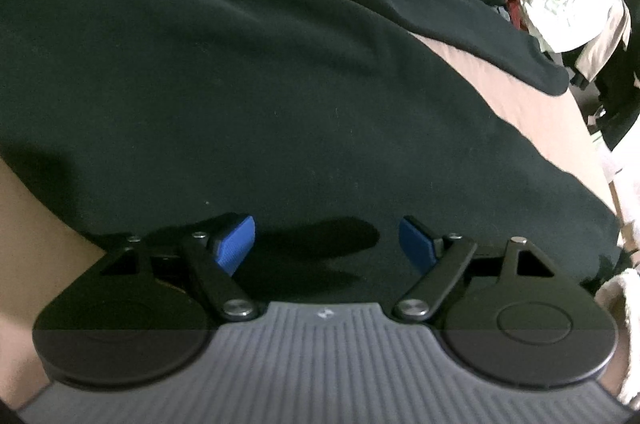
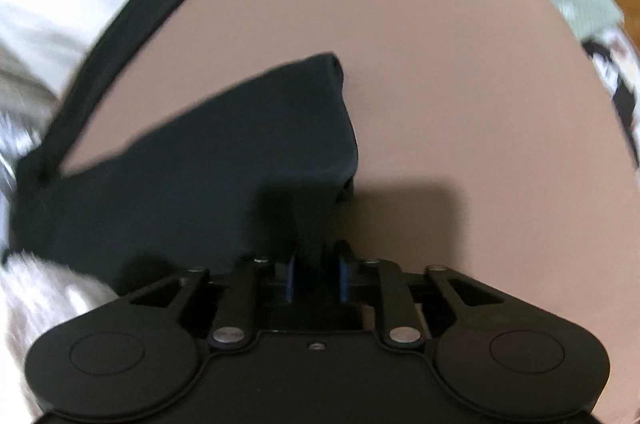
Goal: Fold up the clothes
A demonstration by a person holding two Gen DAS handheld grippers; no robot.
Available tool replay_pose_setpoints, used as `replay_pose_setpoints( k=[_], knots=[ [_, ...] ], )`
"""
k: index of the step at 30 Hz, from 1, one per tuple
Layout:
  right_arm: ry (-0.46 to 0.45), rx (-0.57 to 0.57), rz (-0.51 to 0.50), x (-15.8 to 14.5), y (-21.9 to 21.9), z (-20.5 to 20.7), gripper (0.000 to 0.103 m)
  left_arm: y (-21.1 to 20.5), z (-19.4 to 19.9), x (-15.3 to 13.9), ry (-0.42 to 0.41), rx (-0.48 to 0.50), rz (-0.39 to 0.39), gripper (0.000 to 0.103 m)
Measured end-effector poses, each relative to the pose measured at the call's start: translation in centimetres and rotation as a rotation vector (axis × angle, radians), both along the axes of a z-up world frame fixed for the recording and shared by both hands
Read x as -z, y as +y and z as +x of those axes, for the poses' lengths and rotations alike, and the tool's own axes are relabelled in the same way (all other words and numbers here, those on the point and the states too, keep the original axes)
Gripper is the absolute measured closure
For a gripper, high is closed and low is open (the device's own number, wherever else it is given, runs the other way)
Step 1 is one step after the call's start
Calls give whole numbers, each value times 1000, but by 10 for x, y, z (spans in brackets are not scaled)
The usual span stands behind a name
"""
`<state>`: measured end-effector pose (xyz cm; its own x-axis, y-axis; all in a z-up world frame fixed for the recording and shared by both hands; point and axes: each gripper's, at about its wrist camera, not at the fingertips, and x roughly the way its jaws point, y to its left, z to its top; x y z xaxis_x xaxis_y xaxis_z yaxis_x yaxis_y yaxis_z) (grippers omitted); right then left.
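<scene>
A dark, almost black garment lies spread over a brown surface and fills most of the left wrist view. My left gripper hovers low over its near part, blue pads wide apart, open, with nothing between them. In the right wrist view a corner of the dark garment rises as a tented fold into my right gripper. Its blue pads stand close together with that cloth bunched between them. A long dark strip of the garment runs away to the upper left.
The brown surface stretches bare ahead and to the right of my right gripper. Piled clothes and household clutter stand beyond its far right edge. Something white and fluffy lies at the lower left of the right wrist view.
</scene>
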<state>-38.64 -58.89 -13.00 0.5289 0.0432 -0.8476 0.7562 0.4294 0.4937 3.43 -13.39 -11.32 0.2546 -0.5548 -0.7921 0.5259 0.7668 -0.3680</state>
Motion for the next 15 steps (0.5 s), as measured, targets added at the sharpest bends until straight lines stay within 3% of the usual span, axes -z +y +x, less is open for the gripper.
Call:
replay_pose_setpoints(
  k=[3,6,9,11,15],
  knots=[
    [3,46,-130,-33,-4,5,64,4,2,-8,-24,-19,2,24],
    [24,58,-329,-75,-4,22,56,20,10,-24,-113,-120,-6,23],
    [-38,6,-405,-102,-2,56,53,36,26,-31,-178,-232,32,21],
    [-107,-44,-397,-111,2,88,50,47,35,-25,-172,-295,65,21],
    [-234,-179,-246,-107,20,174,48,61,43,-13,-127,-377,122,21]
  ],
)
